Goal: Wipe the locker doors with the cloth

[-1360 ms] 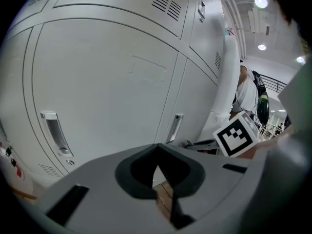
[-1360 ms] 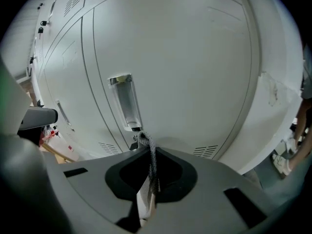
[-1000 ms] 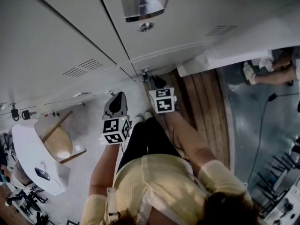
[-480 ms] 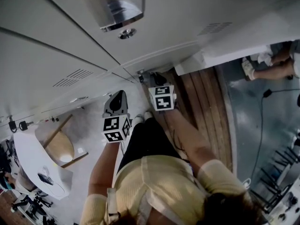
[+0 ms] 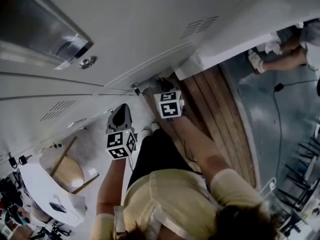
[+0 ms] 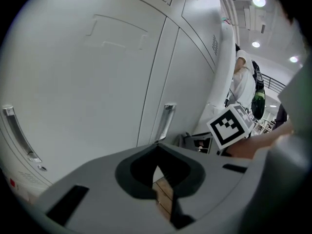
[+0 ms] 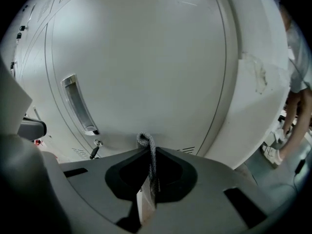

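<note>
The white locker doors (image 5: 150, 24) fill the top of the head view. One door (image 7: 146, 57) with a recessed metal handle (image 7: 78, 104) stands close in front of my right gripper (image 7: 148, 179). That gripper (image 5: 162, 86) is shut on a grey cloth (image 7: 147, 147), and a fold of the cloth sticks out above the jaws. My left gripper (image 5: 121, 115) hangs lower left beside it. In its own view the left gripper (image 6: 157, 172) is shut and holds nothing, a short way off the doors (image 6: 97, 82).
A metal handle (image 5: 45, 29) and a round lock (image 5: 88, 61) sit on the near door. A key (image 7: 94, 151) hangs in a lock low on the locker. A wooden strip (image 5: 215, 114) runs along the base. Another person's feet (image 5: 267, 54) stand at the right; a white table (image 5: 42, 191) and a chair (image 5: 67, 171) at the lower left.
The head view has swung, so the lockers' handle and lock slide to the upper left. Both grippers keep nearly the same place, a little to the left.
</note>
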Demonstrator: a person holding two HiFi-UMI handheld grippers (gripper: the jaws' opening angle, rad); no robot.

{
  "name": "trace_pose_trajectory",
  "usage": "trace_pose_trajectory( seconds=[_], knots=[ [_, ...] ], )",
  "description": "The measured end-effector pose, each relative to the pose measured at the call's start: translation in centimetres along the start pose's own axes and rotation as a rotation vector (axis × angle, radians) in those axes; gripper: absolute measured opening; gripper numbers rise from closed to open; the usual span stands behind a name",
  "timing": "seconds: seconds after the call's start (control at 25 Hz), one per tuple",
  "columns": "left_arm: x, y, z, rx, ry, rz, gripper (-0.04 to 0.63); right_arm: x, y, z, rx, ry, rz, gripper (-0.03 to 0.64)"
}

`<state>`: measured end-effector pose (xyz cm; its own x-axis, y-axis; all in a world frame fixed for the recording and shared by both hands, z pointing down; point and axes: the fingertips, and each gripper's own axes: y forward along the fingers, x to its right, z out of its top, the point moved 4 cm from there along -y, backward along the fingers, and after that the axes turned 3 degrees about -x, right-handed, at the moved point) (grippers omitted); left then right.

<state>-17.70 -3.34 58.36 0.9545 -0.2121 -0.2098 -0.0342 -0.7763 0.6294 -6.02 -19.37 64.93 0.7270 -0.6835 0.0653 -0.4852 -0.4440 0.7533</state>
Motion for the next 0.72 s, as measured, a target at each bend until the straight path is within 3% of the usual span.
trace_pose_trajectory(
  seconds=[0.24, 0.72],
  knots=[
    [0.8, 1.0, 0.4, -0.011, 0.037, -0.026, 0.002, 1.9, 0.3, 0.6, 0.008, 0.035, -0.034, 0.017],
    [1.7, 2.0, 0.8, -0.027, 0.03, -0.041, 0.002, 5.6, 1.1, 0.4, 0.003, 0.094, -0.124, 0.017]
  ],
)
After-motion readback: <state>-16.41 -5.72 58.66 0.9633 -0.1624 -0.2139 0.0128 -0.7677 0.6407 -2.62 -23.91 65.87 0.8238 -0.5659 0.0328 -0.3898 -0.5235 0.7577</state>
